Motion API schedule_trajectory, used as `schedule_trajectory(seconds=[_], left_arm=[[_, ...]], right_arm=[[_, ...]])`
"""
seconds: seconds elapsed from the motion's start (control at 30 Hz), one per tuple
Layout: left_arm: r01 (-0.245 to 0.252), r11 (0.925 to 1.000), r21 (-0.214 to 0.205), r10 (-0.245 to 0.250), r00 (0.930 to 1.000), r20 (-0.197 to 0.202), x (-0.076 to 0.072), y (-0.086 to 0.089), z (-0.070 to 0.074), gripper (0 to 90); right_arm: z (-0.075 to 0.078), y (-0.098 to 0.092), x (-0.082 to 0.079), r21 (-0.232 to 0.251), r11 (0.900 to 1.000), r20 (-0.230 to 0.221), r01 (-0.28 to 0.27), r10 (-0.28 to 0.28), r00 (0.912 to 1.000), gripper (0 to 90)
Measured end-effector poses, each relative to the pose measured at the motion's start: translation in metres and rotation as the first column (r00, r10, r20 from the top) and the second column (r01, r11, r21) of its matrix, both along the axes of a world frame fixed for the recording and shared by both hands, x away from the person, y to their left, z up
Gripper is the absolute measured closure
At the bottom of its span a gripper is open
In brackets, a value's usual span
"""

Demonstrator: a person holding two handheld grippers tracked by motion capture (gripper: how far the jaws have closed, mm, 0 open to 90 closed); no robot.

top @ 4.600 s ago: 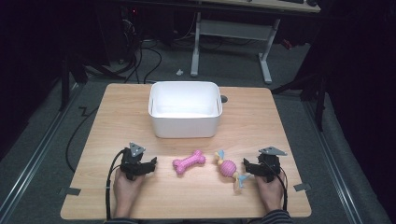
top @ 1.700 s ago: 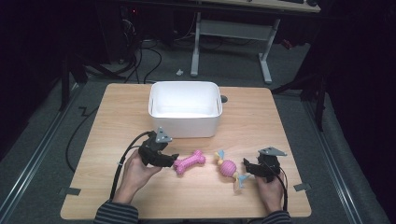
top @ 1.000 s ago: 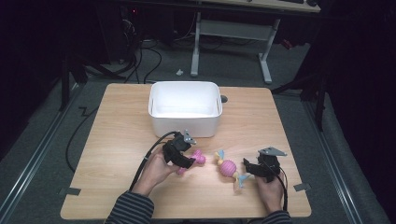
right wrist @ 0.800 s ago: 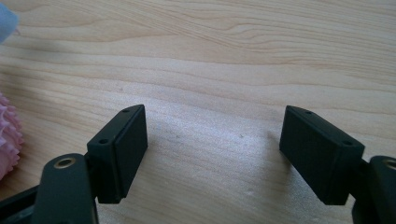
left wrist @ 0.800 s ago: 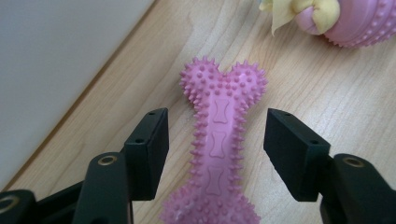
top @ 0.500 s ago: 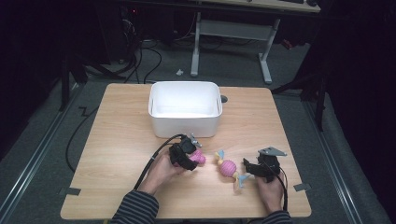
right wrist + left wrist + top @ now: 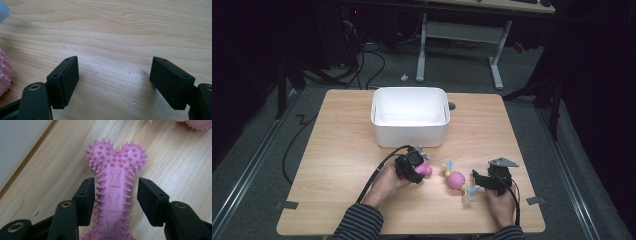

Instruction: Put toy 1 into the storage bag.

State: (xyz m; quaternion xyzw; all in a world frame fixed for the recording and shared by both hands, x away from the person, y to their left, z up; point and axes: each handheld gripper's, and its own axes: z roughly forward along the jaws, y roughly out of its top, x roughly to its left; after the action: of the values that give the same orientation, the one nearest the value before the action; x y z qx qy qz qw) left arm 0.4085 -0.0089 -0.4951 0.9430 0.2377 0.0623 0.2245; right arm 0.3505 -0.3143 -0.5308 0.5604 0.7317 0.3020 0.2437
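1. In the high view, a wooden desk (image 7: 337,165) is seen with a white bin (image 7: 410,117) standing toward its far side. The left gripper (image 7: 411,167) is held by the left hand (image 7: 384,184) just in front of the bin, set down over a pink spiked bone toy (image 7: 424,169), one end of which shows beside the gripper. A pink ribbed ball toy with pale blue and yellow ends (image 7: 456,180) lies between the two grippers, apart from the bone. The right gripper (image 7: 484,181) is held by the right hand (image 7: 502,205) near the desk's near right corner, just beside the ball toy's near end.

2. In the left gripper view, the bone toy (image 7: 113,192) is seen lying flat on the desk (image 7: 175,160), its shaft between the two jaws. The jaws have just been closing; the left one is against the spikes, while a narrow gap is left at the right one, so the toy is not yet clamped. The bin's white wall (image 7: 17,147) is seen at the upper left, and the ball toy (image 7: 197,123) at the top right edge.

3. In the right gripper view, the jaws are seen spread wide over bare desk (image 7: 120,30), with nothing between them. The ball toy's pink edge (image 7: 4,75) lies at the far left.
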Motion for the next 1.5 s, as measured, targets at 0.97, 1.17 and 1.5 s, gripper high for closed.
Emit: schedule_trajectory(seconds=[0.97,1.17,1.5], left_arm=[[-0.012,0.9982,-0.059,0.015,0.9987,0.048,-0.006,0.012,0.013,58.9],[-0.035,0.9939,-0.105,0.041,0.9973,0.061,-0.008,0.022,0.025,58.9],[-0.061,0.9894,-0.132,0.071,0.9948,0.072,-0.011,0.037,0.040,59.0]], right_arm=[[0.000,0.000,0.000,0.000,1.0000,-0.001,0.003,-0.003,1.0000,23.3],[0.000,0.001,0.000,0.000,1.0000,0.001,0.002,-0.002,1.0000,23.3],[0.000,0.001,0.000,0.002,1.0000,0.000,-0.003,0.003,1.0000,23.3]])
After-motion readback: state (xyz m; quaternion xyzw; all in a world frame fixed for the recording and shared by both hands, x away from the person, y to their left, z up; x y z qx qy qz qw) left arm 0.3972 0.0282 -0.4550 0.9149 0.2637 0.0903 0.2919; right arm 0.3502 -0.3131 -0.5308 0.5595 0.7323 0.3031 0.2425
